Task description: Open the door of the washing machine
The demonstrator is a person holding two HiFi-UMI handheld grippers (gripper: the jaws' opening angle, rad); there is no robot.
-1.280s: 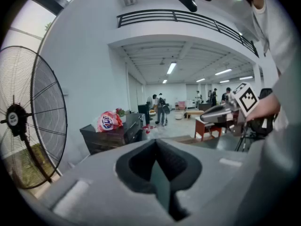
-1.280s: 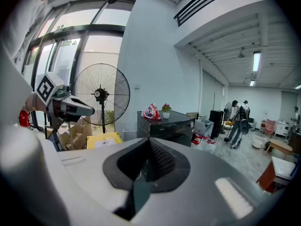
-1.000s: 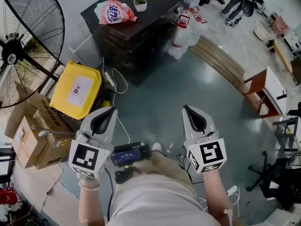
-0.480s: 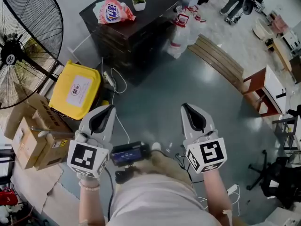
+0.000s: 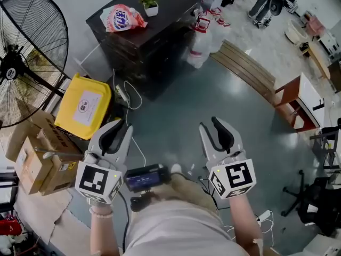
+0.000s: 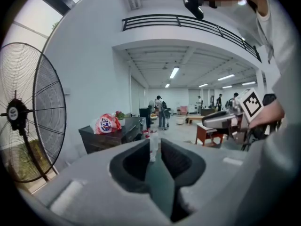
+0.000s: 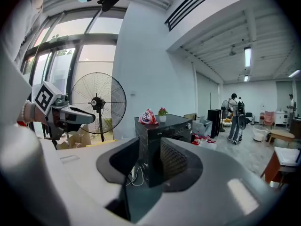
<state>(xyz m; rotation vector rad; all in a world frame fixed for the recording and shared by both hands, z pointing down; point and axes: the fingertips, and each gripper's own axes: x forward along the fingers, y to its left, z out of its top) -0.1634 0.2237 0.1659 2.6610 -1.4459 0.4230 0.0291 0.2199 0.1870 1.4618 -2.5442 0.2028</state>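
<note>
The black washing machine (image 5: 149, 41) stands across the floor ahead, with a detergent bag (image 5: 121, 17) and a small flower pot (image 5: 149, 3) on top. Its dark front (image 7: 162, 131) faces me, and I cannot make out the door. Both grippers hover low and well short of the machine. My left gripper (image 5: 121, 128) keeps a narrow gap (image 6: 155, 147) with nothing in it. My right gripper (image 5: 209, 126) has its jaws opening, and only the distant machine shows between them (image 7: 149, 147).
A big floor fan (image 5: 26, 63) stands at the left, with a yellow bin (image 5: 84, 104) and cardboard boxes (image 5: 37, 159) below it. A power strip and cable (image 5: 123, 92) lie by the machine. Bags and bottles (image 5: 202, 36), wooden planks (image 5: 248, 65) and a red-brown table (image 5: 298, 103) are to the right.
The right gripper's jaws have parted from shut to a clear gap. Both hands stay roughly where they were.
</note>
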